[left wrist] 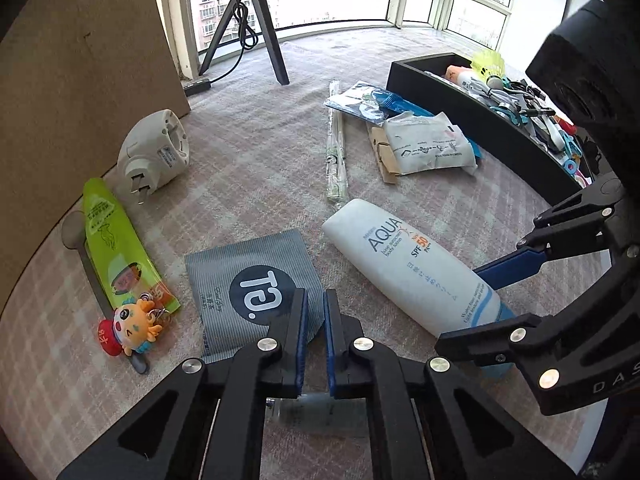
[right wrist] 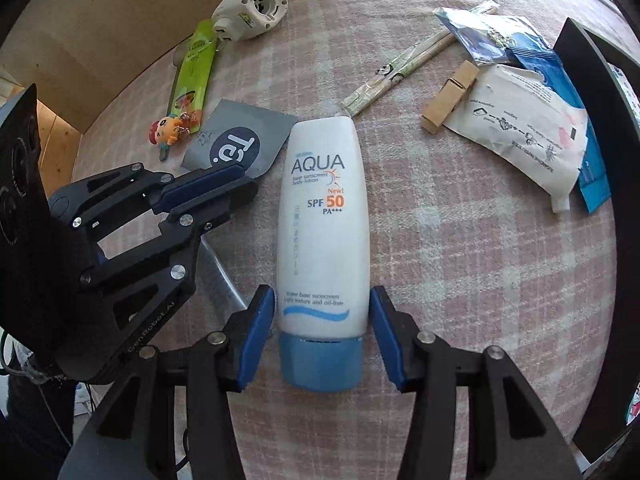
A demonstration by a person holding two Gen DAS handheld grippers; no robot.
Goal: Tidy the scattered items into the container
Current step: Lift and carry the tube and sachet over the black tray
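Observation:
A white AQUA sunscreen tube with a blue cap lies on the checked cloth. My right gripper is open, its blue pads on either side of the tube's cap end, apart from it. The tube also shows in the left wrist view, with the right gripper around its cap end. My left gripper is shut and empty over the edge of a grey sachet. The black container, full of small items, stands at the right.
On the cloth lie a green packet, a cartoon keychain, a white plug adapter, wrapped chopsticks, a white pouch, blue packets and a small cardboard piece. A cardboard sheet and a tripod stand behind.

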